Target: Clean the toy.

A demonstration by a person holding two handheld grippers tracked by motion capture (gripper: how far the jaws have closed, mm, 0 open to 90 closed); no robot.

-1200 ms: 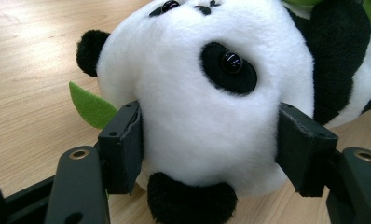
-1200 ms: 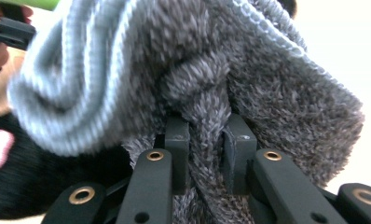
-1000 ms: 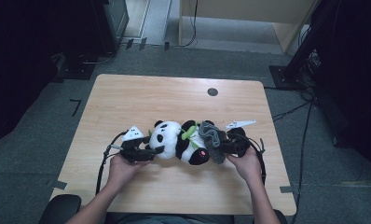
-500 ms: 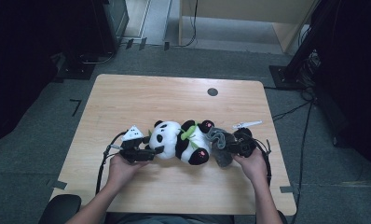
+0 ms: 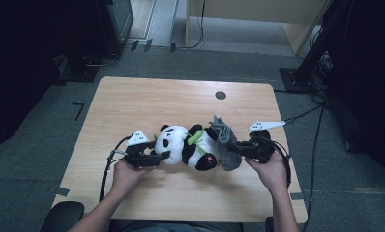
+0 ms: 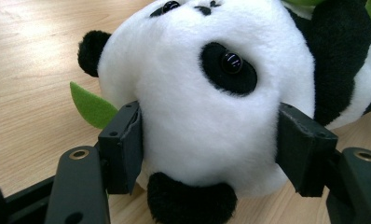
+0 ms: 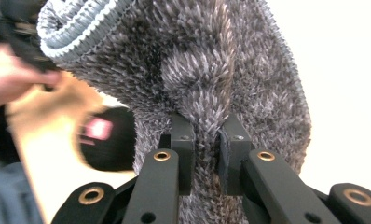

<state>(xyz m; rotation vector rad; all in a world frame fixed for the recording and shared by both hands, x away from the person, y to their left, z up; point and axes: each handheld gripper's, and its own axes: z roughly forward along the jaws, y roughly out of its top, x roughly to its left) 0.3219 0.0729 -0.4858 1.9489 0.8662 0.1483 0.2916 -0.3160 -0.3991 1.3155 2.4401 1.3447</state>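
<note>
A black-and-white plush panda (image 5: 188, 145) lies on its side on the wooden table (image 5: 156, 96), with a green felt leaf (image 5: 195, 139) on its chest. My left gripper (image 5: 162, 155) is shut on the panda's head (image 6: 207, 93), its pads pressing into the white fur on both sides (image 6: 209, 149). A grey fuzzy sock (image 5: 224, 137) with a ribbed cuff hangs beside the panda's feet. My right gripper (image 5: 231, 147) is shut on a pinch of the sock's fabric (image 7: 197, 60), its jaws nearly together (image 7: 205, 140).
A small black round mark (image 5: 220, 95) sits near the table's far edge. Dark floor, cables and stands surround the table. Another green leaf (image 6: 91, 107) pokes out beside the panda's ear. The person's forearms come in from the near edge.
The right gripper has drawn the grey sock to the right, away from the panda's legs, and lifted it. The panda's pink-soled foot now shows. The left hand has stayed put.
</note>
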